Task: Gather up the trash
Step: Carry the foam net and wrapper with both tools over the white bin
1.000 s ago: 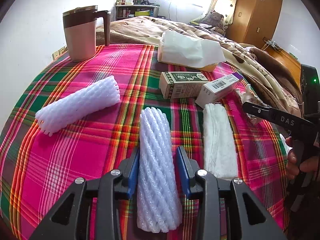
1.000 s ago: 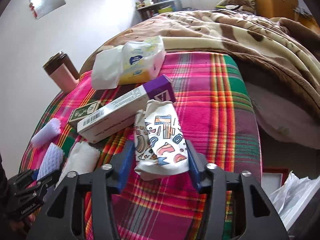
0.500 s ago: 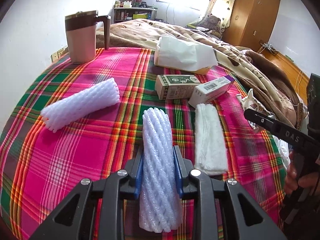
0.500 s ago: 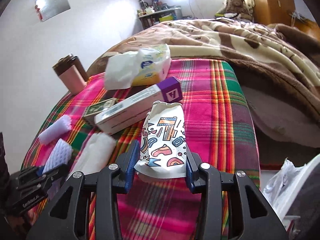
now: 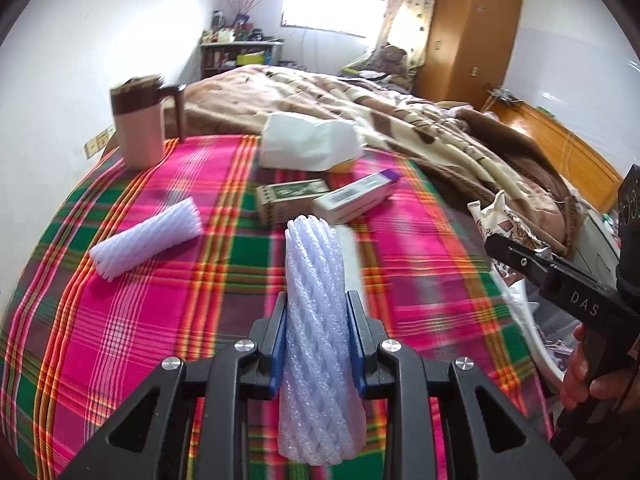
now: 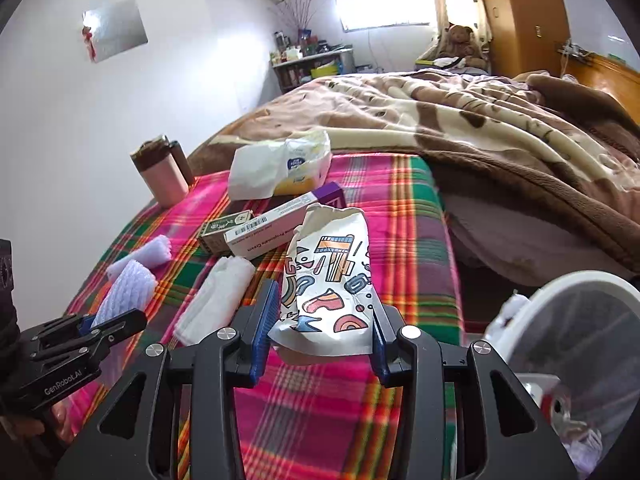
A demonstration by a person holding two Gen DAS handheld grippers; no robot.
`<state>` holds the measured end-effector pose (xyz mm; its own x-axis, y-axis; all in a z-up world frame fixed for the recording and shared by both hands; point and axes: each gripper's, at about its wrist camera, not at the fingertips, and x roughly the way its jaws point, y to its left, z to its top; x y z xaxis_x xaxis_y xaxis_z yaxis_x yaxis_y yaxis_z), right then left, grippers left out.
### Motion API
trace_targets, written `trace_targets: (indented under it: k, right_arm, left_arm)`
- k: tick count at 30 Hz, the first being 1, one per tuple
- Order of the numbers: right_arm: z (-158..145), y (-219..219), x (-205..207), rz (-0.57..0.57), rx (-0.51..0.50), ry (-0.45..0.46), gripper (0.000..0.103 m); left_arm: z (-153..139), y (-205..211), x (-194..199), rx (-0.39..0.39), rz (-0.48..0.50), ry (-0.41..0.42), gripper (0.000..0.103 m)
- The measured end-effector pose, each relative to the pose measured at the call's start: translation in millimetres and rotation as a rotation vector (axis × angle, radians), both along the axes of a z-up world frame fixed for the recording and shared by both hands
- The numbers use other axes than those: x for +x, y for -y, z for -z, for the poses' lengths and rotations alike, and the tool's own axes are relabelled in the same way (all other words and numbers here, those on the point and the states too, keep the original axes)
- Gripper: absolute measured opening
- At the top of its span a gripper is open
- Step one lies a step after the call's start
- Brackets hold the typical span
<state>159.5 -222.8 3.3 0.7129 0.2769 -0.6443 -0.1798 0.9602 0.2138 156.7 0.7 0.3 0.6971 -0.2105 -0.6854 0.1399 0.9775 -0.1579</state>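
Currently the left gripper (image 5: 316,344) is clamped across the lower middle of a foam net sleeve (image 5: 316,320), held clear of the plaid cloth (image 5: 140,320), and the right gripper (image 6: 320,332) is clamped on the lower part of a printed paper wrapper (image 6: 330,276), also off the cloth. Both items appear very light. The sleeve is soft, springy foam mesh: it probably yields under the pads and recovers, so a grip across its middle should be secure and is unlikely to damage it. The wrapper is thin, creased and flexible; its upper part stands free above the pads and may flop or fold, so hold it low across its width. A white bin (image 6: 580,320) sits at the near right of the right wrist view, beside the bed edge, with rubbish already inside. A second foam sleeve (image 5: 148,236) lies left on the cloth, a folded white tissue (image 6: 220,296) near the middle, and two small cartons (image 5: 328,200) farther back.
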Motion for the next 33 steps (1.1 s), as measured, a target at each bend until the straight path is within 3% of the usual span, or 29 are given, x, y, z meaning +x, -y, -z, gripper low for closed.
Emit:
trace_targets:
  k: [11, 22, 33]
  right_arm:
    - [-19.0, 41.9, -47.9, 0.142, -0.018, 0.061, 0.041]
    - [-22.6, 92.0, -83.3, 0.298, -0.054, 0.076, 0.042]
    - [-9.4, 132.7, -96.7, 0.399, -0.096, 0.018, 0.042]
  left_arm:
    - [-28.1, 50.6, -27.1, -0.005, 0.140, 0.074, 0.027]
    - [-35.8, 116.2, -40.3, -0.012, 0.286, 0.095, 0.028]
    - [-29.6, 182.3, -44.1, -0.013, 0.415, 0.073, 0.028]
